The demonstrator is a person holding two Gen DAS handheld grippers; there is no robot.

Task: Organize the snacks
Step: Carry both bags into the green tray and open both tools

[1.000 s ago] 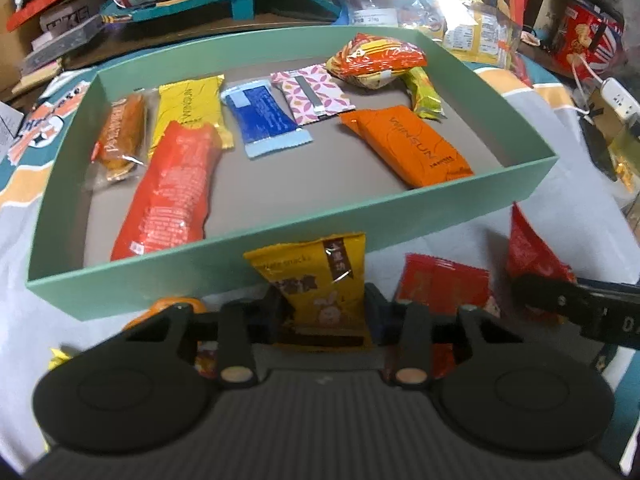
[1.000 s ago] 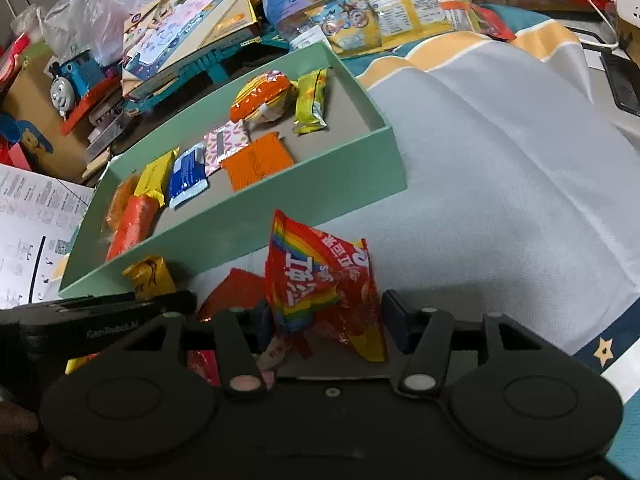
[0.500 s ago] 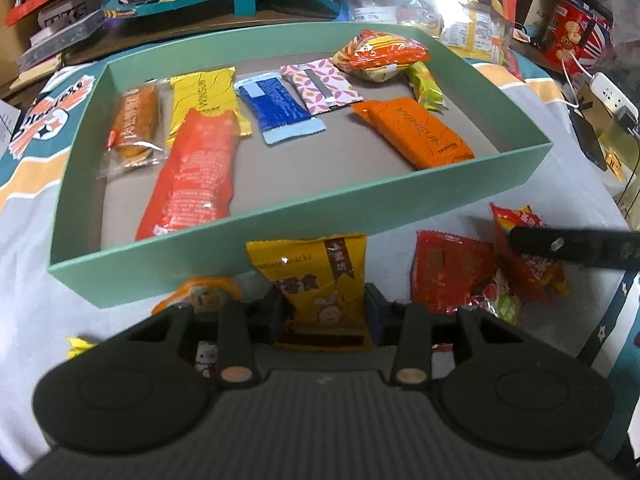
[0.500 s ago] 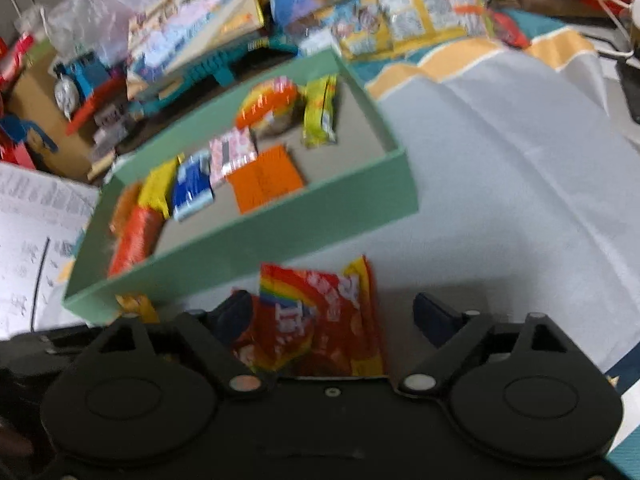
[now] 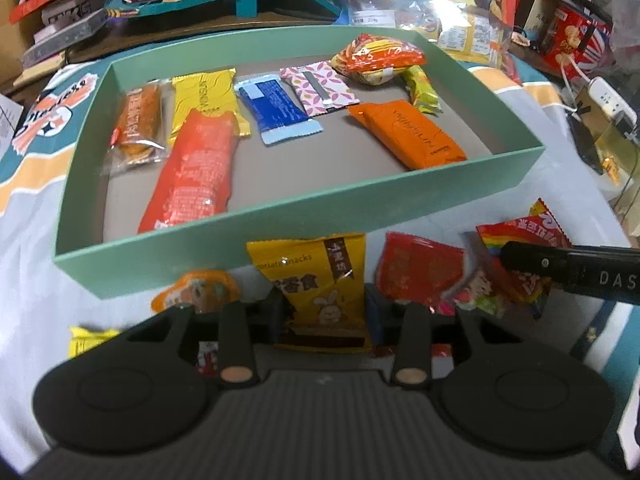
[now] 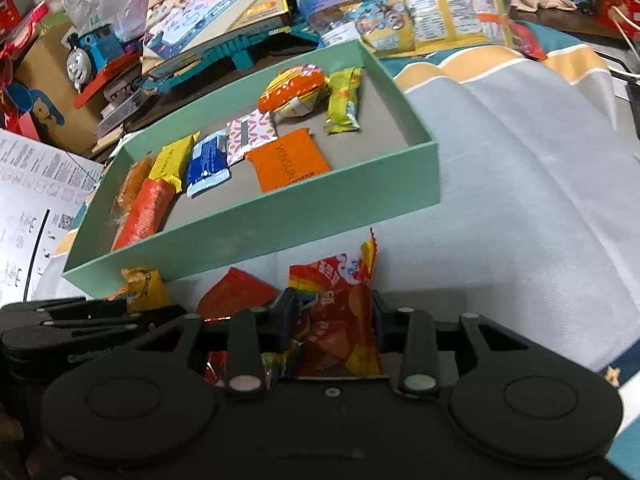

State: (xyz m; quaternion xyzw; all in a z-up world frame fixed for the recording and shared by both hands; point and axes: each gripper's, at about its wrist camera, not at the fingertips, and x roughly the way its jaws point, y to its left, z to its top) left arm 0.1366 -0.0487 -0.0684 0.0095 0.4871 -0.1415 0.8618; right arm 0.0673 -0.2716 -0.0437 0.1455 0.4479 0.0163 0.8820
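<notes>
The left gripper (image 5: 325, 312) clamps a yellow snack bag (image 5: 316, 280). The right gripper (image 6: 334, 316) has just been closing and now pinches a red rainbow packet (image 6: 340, 312), beside the green box (image 6: 280, 224).

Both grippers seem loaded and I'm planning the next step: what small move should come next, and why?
Probably lift both packets over the green box's near wall. The left gripper pinches the yellow potato-snack packet; the right gripper, jaws just closed, pinches the rainbow packet.
</notes>
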